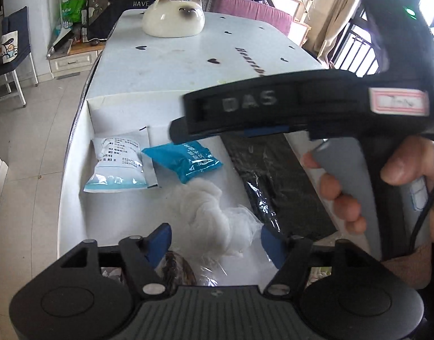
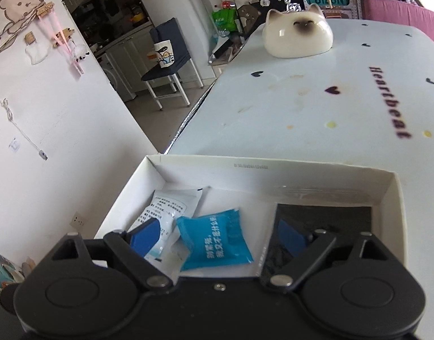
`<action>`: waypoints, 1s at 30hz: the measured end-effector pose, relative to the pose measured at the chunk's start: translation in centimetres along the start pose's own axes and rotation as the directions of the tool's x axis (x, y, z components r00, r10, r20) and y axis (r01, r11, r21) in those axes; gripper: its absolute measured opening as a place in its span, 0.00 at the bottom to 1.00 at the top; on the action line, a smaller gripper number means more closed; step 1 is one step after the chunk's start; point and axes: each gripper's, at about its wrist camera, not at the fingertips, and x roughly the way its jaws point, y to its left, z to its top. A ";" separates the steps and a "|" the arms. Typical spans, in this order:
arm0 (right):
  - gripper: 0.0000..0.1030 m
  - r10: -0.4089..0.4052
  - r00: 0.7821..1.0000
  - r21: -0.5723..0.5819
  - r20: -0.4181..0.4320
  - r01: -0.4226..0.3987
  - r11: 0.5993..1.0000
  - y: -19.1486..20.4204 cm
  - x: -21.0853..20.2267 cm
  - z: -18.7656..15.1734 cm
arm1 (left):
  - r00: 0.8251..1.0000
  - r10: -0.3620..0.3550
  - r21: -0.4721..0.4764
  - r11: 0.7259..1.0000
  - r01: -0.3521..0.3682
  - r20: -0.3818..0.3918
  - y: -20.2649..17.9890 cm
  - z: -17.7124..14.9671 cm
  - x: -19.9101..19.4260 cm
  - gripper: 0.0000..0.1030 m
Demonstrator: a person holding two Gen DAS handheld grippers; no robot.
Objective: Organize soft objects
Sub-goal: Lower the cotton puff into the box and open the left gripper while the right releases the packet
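A white cardboard box (image 2: 273, 167) sits on the table and holds a white-and-blue pouch (image 1: 119, 164), a blue packet (image 1: 185, 160), a clump of white cotton in clear plastic (image 1: 214, 215) and a black item in plastic wrap (image 1: 273, 178). My left gripper (image 1: 215, 240) is open, its blue pads on either side of the cotton, not touching it. My right gripper (image 2: 219, 236) is open and empty above the blue packet (image 2: 217, 239), beside the pouch (image 2: 171, 206) and the black item (image 2: 327, 215). It also shows in the left wrist view (image 1: 273, 107), held in a hand over the box.
A white ceramic cat dish (image 1: 173, 17) stands at the table's far end, on the white cloth printed with hearts (image 2: 301, 99). A brown furry object (image 1: 174, 269) lies under my left gripper. A blue chair (image 2: 168, 59) and a pink sofa (image 1: 250, 11) stand beyond the table.
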 end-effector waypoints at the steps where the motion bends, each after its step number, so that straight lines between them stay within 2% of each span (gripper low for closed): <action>1: 0.89 -0.004 1.000 0.000 0.005 0.004 1.000 -0.1 -0.4 0.0 | 1.000 -0.001 -0.002 1.000 0.001 0.005 0.0 -0.1 -0.1 0.72; 6: 0.89 -0.001 1.000 0.005 0.030 0.001 1.000 -0.5 -2.8 -0.3 | 1.000 -0.010 -0.012 1.000 0.010 0.022 -0.3 -0.5 -1.0 0.75; 7: 0.88 0.000 0.999 0.006 0.037 0.000 1.000 -0.6 -3.3 -0.4 | 1.000 -0.011 -0.013 1.000 0.012 0.028 -0.4 -0.2 -1.1 0.71; 8: 0.87 0.002 0.999 0.004 0.044 -0.002 1.000 -0.8 -3.7 -0.5 | 0.999 -0.014 -0.013 1.000 0.014 0.034 -0.5 -0.2 -1.3 0.63; 9: 0.82 0.008 0.999 -0.001 0.049 -0.008 1.000 -0.9 -4.1 -0.7 | 0.999 -0.015 -0.011 1.000 0.015 0.044 -0.7 -0.2 -1.5 0.57; 11: 0.64 0.024 0.999 -0.010 0.045 -0.023 1.000 -1.1 -4.5 -0.8 | 0.998 -0.016 -0.007 1.000 0.017 0.061 -0.9 -0.3 -1.8 0.48; 12: 0.49 0.033 0.999 -0.014 0.031 -0.033 0.999 -1.1 -4.4 -0.9 | 0.998 -0.018 -0.005 1.000 0.018 0.062 -1.0 -0.3 -2.0 0.46; 13: 0.39 0.044 0.999 -0.014 0.014 -0.044 0.999 -1.2 -4.3 -1.0 | 0.998 -0.013 -0.008 1.000 0.014 0.058 -1.2 -0.3 -2.0 0.41; 14: 0.36 0.057 0.998 -0.017 -0.008 -0.057 0.998 -1.2 -4.0 -1.2 | 0.998 -0.004 -0.011 1.000 0.005 0.056 -1.2 -0.2 -1.8 0.38; 16: 0.23 0.084 0.994 -0.017 -0.068 -0.085 0.996 -1.1 -3.1 -1.5 | 0.999 0.006 -0.025 1.000 -0.005 0.046 -1.2 -0.1 -1.4 0.34; 19: 0.13 0.105 0.986 0.030 -0.132 -0.102 0.994 -1.1 -1.0 -1.7 | 1.000 0.000 -0.058 0.998 0.001 0.024 -0.8 -0.3 -0.7 0.32; 21: 0.10 0.098 0.986 0.044 -0.137 -0.093 0.995 -0.9 0.1 -1.6 | 1.000 -0.006 -0.061 0.998 0.007 0.014 -0.9 -0.6 -0.6 0.32; 26: 0.09 0.095 0.989 0.038 -0.113 -0.091 0.995 0.1 2.1 -1.1 | 1.000 -0.012 -0.056 0.998 0.012 0.012 -0.8 -0.9 -0.7 0.32; 30: 0.09 0.049 0.995 0.038 -0.090 -0.046 0.998 0.1 3.4 -0.5 | 1.000 -0.002 -0.069 0.998 0.003 0.016 -0.4 -0.4 -0.3 0.32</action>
